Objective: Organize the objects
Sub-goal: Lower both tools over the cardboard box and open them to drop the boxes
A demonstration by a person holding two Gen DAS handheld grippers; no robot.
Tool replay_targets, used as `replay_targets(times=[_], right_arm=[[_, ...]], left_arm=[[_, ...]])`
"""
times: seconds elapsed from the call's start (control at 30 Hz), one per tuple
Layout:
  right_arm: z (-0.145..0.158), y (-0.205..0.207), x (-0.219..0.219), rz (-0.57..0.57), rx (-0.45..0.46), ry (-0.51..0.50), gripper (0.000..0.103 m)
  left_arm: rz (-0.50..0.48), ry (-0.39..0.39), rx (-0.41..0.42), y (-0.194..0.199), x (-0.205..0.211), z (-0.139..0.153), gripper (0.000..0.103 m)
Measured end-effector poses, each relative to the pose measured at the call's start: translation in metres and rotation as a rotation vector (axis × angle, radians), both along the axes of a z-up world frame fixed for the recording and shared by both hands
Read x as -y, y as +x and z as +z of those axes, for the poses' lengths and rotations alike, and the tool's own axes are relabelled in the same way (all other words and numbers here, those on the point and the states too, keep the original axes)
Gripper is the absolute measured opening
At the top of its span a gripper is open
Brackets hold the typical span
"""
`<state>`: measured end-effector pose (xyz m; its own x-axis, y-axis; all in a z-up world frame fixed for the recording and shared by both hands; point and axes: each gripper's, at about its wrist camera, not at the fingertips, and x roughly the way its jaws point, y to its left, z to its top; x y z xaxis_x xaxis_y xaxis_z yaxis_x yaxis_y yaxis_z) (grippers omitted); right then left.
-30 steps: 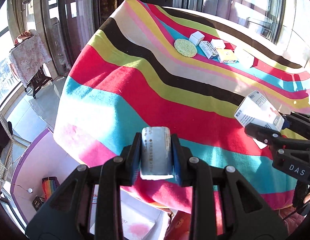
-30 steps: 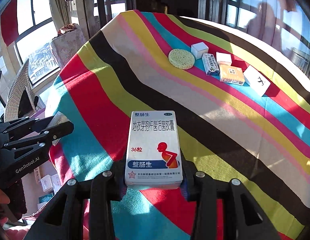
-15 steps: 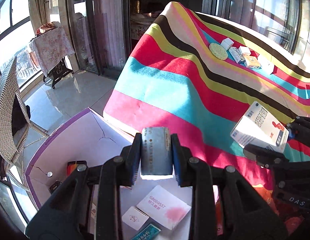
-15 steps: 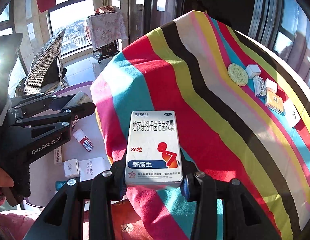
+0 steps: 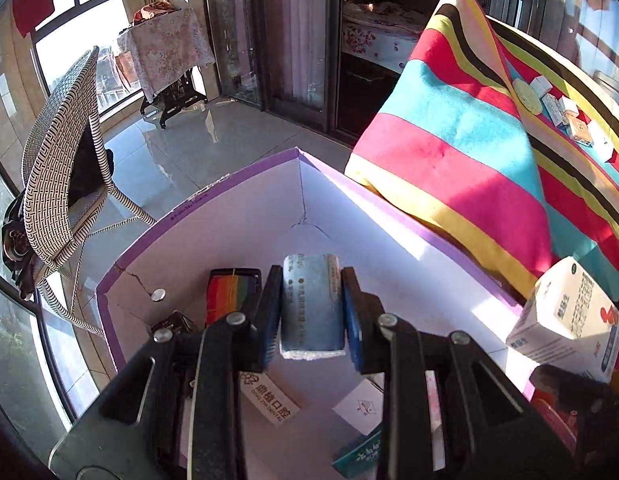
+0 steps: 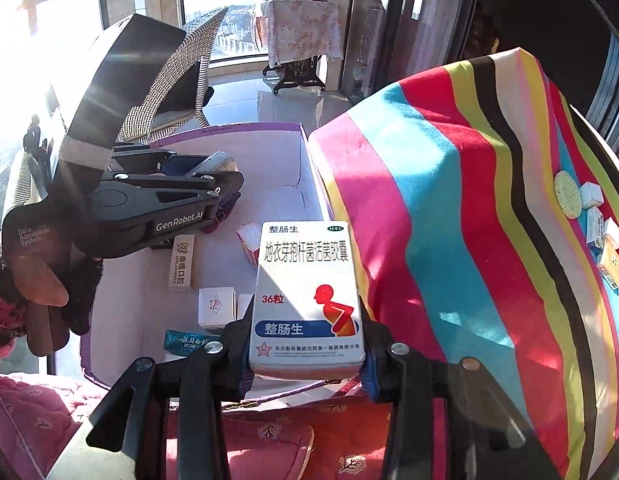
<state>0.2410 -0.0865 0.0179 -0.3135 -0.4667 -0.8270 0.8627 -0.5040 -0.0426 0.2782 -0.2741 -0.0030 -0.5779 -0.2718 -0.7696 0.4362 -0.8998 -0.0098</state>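
Over the purple-rimmed white box [image 5: 213, 204], between the pads of the left gripper [image 5: 312, 312]: a small pale-blue packet [image 5: 312, 300], clamped upright on its 2 narrow sides, jaws closed tight on it, pointing steeply down into the box. Beside it, at the right edge of the left wrist view and above the box's near wall: a white medicine carton [image 6: 307, 292] printed with Chinese text, "36", and a red bent-over figure, pinched at its lower end by the right gripper [image 6: 307, 354], jaws shut on its 2 sides, printed face toward the camera. Same carton seen tilted from the left wrist view [image 5: 569, 320].

On the box floor: a long tan dental-branded box [image 6: 182, 262], a small white cube box [image 6: 216, 306], a teal carton [image 6: 189, 342], a pink-and-white packet [image 6: 249, 240], a rainbow-striped item [image 5: 229, 292] against the far wall, partly hidden by the left fingers.

Right of the box, touching its wall: a striped cloth [image 6: 449, 220] in red, turquoise, pink, yellow, black and white, draped over a raised surface. On top of it, well apart from both grippers: a round pale-yellow sponge [image 6: 567, 194] and a row of several small boxes [image 6: 601, 236] just beside it.

Behind, on a glossy tiled floor: a woven wicker chair [image 5: 57, 184] and a small table under a floral cloth [image 5: 165, 48], near large windows. At the lower left of the right wrist view: a gloved hand [image 6: 49, 284] on the left gripper's handle.
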Motion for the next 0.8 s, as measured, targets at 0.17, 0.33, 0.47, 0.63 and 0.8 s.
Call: replay_targets(times=[0.17, 0.33, 0.47, 0.63, 0.8], right_arm=[[-0.001, 0.017, 0.017, 0.103, 0.035, -0.027, 0.045], [-0.001, 0.010, 0.008, 0.062, 0.036, -0.043, 0.058], [0.002, -0.018, -0.020, -0.057, 0.100, -0.108, 0.060], [0.000, -0.062, -0.068, -0.268, 0.102, -0.131, 0.060], [0.005, -0.112, -0.146, -0.508, 0.063, -0.164, 0.063]], left_arm=[[0.128, -0.007, -0.011, 0.009, 0.031, 0.005, 0.050], [0.200, 0.035, -0.057, 0.015, 0.042, 0.005, 0.087], [0.161, 0.054, -0.050, 0.003, 0.029, 0.001, 0.088], [0.004, 0.094, -0.069, -0.035, -0.025, 0.014, 0.088], [-0.250, 0.116, -0.097, -0.098, -0.104, 0.041, 0.092]])
